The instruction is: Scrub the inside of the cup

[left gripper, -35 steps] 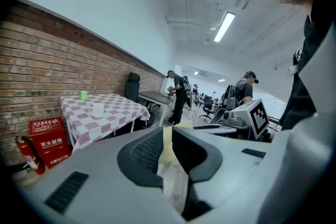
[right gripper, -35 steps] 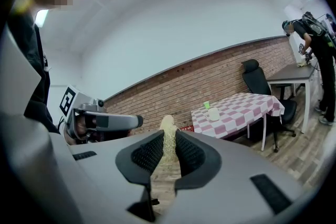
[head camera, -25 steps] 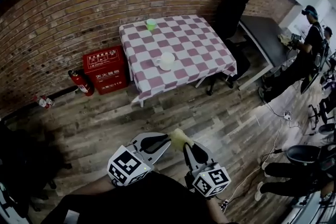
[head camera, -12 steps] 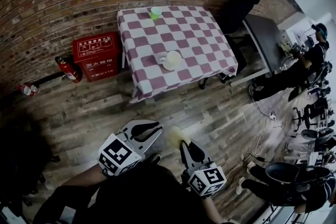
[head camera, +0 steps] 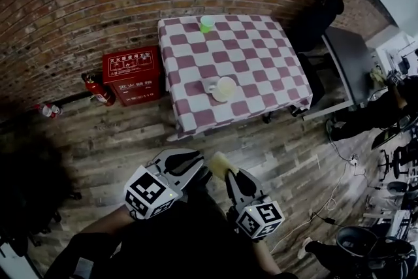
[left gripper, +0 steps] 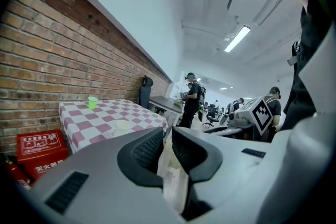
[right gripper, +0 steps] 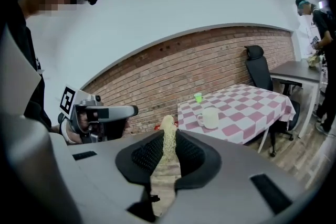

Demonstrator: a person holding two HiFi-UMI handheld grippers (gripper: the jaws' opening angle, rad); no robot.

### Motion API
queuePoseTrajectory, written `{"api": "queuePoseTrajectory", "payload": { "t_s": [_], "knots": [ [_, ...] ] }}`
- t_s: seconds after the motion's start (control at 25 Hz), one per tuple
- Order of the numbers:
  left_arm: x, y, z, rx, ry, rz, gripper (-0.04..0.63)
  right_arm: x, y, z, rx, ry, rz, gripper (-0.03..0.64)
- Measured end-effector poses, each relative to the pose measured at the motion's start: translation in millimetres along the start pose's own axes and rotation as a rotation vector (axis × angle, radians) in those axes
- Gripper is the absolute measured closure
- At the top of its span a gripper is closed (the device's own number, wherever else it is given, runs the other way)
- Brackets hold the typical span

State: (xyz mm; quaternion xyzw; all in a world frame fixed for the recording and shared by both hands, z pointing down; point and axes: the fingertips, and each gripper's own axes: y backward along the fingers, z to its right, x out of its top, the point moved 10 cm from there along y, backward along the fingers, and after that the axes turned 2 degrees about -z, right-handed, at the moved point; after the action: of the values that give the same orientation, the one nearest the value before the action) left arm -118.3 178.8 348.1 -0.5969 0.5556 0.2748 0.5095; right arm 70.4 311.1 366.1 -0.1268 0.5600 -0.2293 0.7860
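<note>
A white cup [head camera: 223, 88] with a handle stands on the red-and-white checkered table [head camera: 255, 52], far ahead of both grippers. It also shows as the white cup [right gripper: 210, 117] in the right gripper view and faintly [left gripper: 123, 124] in the left gripper view. My right gripper [head camera: 226, 173] is shut on a yellowish sponge [head camera: 219, 163], which pokes up between its dark pads [right gripper: 185, 152]. My left gripper [head camera: 196, 166] is held beside it, jaws closed with nothing between them. Both grippers hover over the wooden floor, well short of the table.
A small green cup [head camera: 207, 23] stands at the table's far edge by the brick wall. A red box [head camera: 130, 78] and a fire extinguisher [head camera: 98, 89] sit left of the table. A black chair [head camera: 320, 13], a grey desk [head camera: 349, 62] and people are to the right.
The head view has swung, so the table now sits further right and slightly nearer. Both grippers keep the same pose, the right still holding the sponge.
</note>
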Motion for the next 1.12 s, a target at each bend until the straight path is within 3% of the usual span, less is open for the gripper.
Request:
{"api": "queuePoseTrajectory", "payload": {
  "t_s": [0.24, 0.6, 0.84, 1.12],
  "knots": [
    [35, -57, -7, 0.117, -0.033, -0.018, 0.534, 53, -18, 70, 0.069, 0.014, 0.038, 0.545],
    [66, -121, -17, 0.297, -0.018, -0.02, 0.534, 72, -44, 159, 0.192, -0.036, 0.001, 0.545],
    [85, -136, -39, 0.401, -0.035, -0.048, 0.534, 89, -62, 202, 0.208, -0.038, -0.009, 0.545],
    [76, -162, -84, 0.388, -0.212, -0.206, 0.534, 112, -101, 224, 0.13, 0.012, -0.006, 0.545]
  ]
}}
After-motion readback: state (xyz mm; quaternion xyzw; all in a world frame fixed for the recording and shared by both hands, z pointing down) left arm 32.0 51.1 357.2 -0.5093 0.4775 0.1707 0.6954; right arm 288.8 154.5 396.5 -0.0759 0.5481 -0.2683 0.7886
